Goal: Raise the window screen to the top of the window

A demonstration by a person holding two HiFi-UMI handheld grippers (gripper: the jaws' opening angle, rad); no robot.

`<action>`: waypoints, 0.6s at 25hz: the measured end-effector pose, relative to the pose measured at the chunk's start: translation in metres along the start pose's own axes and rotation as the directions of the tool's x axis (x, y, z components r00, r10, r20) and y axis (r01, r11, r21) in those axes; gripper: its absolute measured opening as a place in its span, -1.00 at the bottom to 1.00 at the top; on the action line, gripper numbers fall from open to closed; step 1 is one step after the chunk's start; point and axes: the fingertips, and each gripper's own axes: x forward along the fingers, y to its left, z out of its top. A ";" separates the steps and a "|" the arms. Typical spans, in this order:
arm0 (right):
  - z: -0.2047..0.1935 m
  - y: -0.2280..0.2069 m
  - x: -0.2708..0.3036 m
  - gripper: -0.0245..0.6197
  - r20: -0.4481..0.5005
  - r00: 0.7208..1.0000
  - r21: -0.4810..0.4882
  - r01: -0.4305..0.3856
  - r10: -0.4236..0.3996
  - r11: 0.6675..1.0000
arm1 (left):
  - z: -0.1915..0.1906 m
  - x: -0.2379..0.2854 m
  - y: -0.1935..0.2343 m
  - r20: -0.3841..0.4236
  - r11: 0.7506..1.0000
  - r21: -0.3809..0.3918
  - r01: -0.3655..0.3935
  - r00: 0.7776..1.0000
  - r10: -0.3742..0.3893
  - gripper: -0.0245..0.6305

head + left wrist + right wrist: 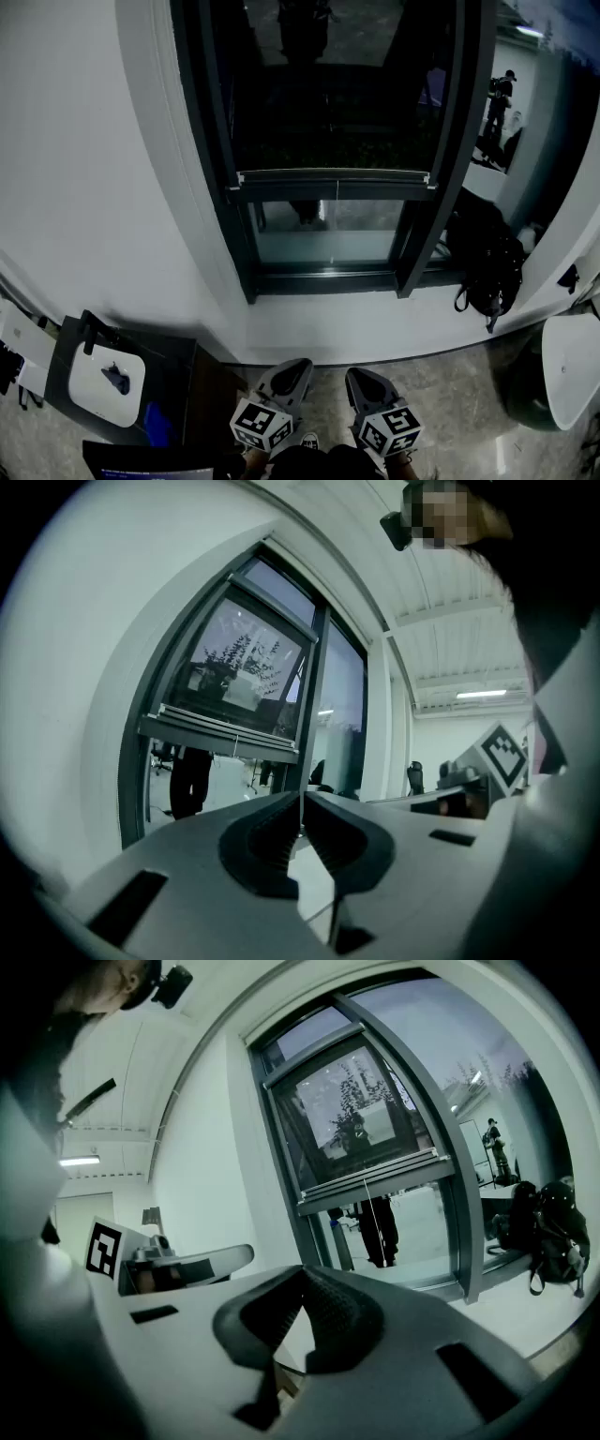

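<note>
Left tongs point(294, 371) and right tongs point(361, 380) clenched empty, side by side, well short of window screen point(333, 178).

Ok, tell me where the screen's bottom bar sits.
In the head view, the bottom bar crosses the window partway up, centre frame, up and to the left of the black backpack.

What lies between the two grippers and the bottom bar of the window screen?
In the head view, nothing loose: only the white sill and lower pane separate the left gripper and right gripper from the bar.
</note>
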 end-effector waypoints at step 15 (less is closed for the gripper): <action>0.057 -0.113 0.104 -0.90 0.034 0.999 0.020 -0.031 0.030 0.999 | 0.015 0.122 0.089 -0.017 0.997 0.031 -0.073 0.997 0.074 -0.93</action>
